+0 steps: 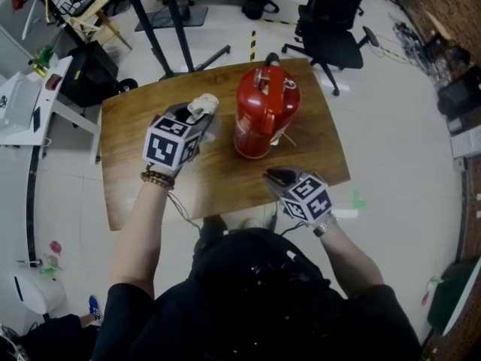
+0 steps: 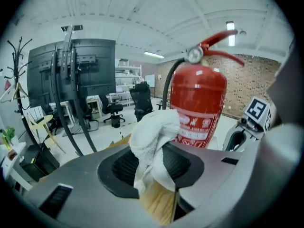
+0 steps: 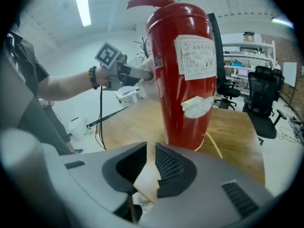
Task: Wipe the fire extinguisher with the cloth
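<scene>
A red extinguisher (image 1: 263, 115) stands upright on the wooden worktop (image 1: 218, 179), toward its far edge, with the lever and gauge on top. In the right gripper view the extinguisher (image 3: 185, 75) shows a white label and a torn sticker lower down.

The left gripper (image 1: 201, 115) is raised on the extinguisher's left, level with the upper part of the cylinder. Its jaws are clamped on a white cloth (image 1: 203, 105). In the left gripper view the cloth (image 2: 152, 137) bunches out past the jaw tips of the left gripper (image 2: 152, 163), and the extinguisher (image 2: 197, 103) is right behind it. From the right gripper view the left gripper (image 3: 145, 74) has its tip at the cylinder's side, but I cannot tell whether the cloth actually touches the metal.

The right gripper (image 1: 276, 176) sits low over the near right part of the worktop, aimed at the extinguisher's base and apart from it. The right gripper (image 3: 149, 160) has its jaws narrowly parted, with only bare worktop showing in the gap.

2 office chairs (image 1: 331, 36) stand on the floor beyond the worktop.
</scene>
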Demonstrator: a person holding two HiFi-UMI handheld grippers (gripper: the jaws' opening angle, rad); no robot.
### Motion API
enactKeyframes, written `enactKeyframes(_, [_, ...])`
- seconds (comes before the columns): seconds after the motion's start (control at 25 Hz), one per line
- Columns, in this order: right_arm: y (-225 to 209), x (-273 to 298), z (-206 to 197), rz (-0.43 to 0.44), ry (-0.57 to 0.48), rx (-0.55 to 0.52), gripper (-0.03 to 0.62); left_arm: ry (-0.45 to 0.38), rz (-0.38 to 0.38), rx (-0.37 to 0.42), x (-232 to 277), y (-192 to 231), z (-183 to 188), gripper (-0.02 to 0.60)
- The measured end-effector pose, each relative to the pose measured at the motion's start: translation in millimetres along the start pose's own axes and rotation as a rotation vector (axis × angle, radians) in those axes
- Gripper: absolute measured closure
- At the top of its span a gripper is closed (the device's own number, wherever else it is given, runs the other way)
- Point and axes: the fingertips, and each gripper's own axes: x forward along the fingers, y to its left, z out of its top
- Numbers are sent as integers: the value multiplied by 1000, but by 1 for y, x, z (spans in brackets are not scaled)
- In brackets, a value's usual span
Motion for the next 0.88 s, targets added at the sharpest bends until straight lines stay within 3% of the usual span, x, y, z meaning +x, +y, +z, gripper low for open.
enactKeyframes(0.4, [-4,-9,2,-6,-25,-8,516,-145,-89,121,-49,-26,116,442])
enactKeyframes(0.68, [-11,-14,5,-17,-44,10,516,-177,-108,175,-59,-36,153,442])
enactKeyframes(0.88, [-13,-14,5,-23,-43,21,516,-148,-144,201,-42,-49,152,440])
